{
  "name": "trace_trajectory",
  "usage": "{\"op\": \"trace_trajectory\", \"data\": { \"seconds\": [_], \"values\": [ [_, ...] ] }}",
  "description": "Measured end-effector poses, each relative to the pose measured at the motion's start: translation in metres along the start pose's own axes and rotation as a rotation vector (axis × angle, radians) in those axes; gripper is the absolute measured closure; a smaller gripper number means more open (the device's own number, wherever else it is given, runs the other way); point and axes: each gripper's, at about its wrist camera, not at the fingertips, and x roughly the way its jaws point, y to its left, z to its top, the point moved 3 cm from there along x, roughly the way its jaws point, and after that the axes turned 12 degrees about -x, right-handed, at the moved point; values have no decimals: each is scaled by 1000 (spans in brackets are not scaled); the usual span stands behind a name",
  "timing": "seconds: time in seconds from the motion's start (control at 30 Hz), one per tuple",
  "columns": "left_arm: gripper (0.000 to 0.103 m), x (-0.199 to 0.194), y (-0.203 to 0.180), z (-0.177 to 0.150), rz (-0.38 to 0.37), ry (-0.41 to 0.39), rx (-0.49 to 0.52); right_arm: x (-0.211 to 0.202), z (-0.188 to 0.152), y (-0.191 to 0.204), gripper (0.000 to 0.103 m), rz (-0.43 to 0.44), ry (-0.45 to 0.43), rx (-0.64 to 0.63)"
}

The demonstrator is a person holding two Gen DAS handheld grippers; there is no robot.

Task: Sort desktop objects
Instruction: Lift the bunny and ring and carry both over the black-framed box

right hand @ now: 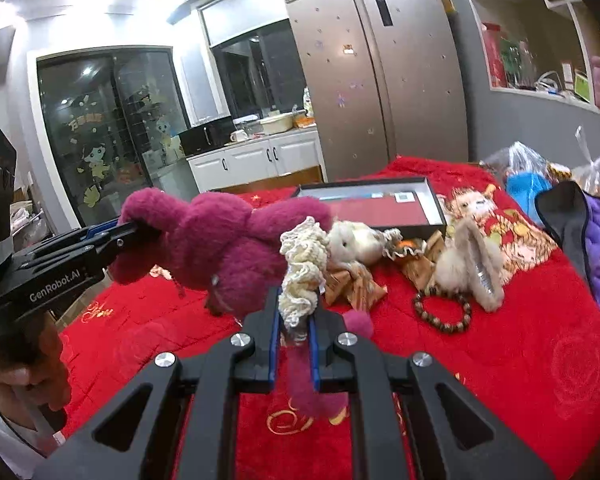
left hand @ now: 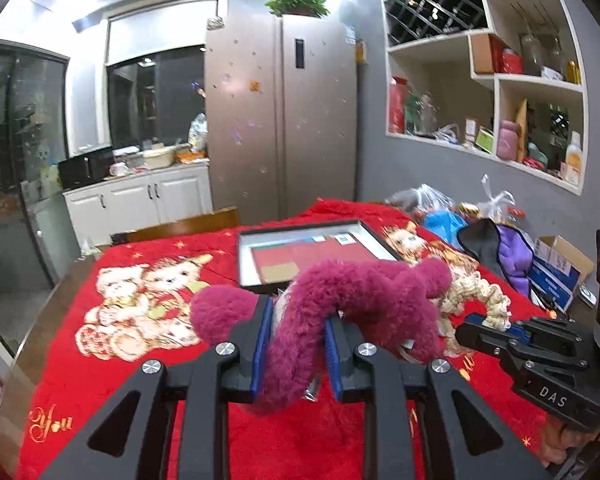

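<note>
Mid-lift: left gripper [left hand: 296,344] is clenched on the magenta plush toy [left hand: 364,292], right gripper [right hand: 296,332] clamps the cream scrunchie [right hand: 302,276], both above the red-clothed counter [right hand: 500,352]; next, probably carry them to the open box [right hand: 432,204]

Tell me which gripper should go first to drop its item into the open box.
Left, probably. The left gripper is clamped on the magenta plush toy, which hangs just before the open box. The right gripper pinches the cream scrunchie off to the side, behind the plush.
</note>
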Motion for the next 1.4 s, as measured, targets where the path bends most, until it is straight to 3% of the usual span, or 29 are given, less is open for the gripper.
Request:
{"op": "trace_trajectory", "data": {
  "seconds": [0.43, 0.73, 0.9, 1.03, 1.23, 1.4],
  "values": [
    [79, -9, 21, 27, 22, -42, -57, -1, 41, 3, 91, 13, -76, -13],
    [79, 9, 12, 67, 11, -69, -33, 14, 86, -2, 91, 53, -103, -51],
    [79, 21, 4, 100, 12, -120, -5, 31, 111, -7, 91, 22, -101, -101],
    [79, 43, 1, 122, 20, -147, 8, 49, 134, -17, 91, -44, -102, -156],
    [79, 98, -1, 149, 52, -140, 9, 84, 166, -50, 91, -62, -83, -163],
    [79, 161, 2, 153, 94, -93, 2, 138, 176, -86, 91, -56, -26, -131]
  ]
}}
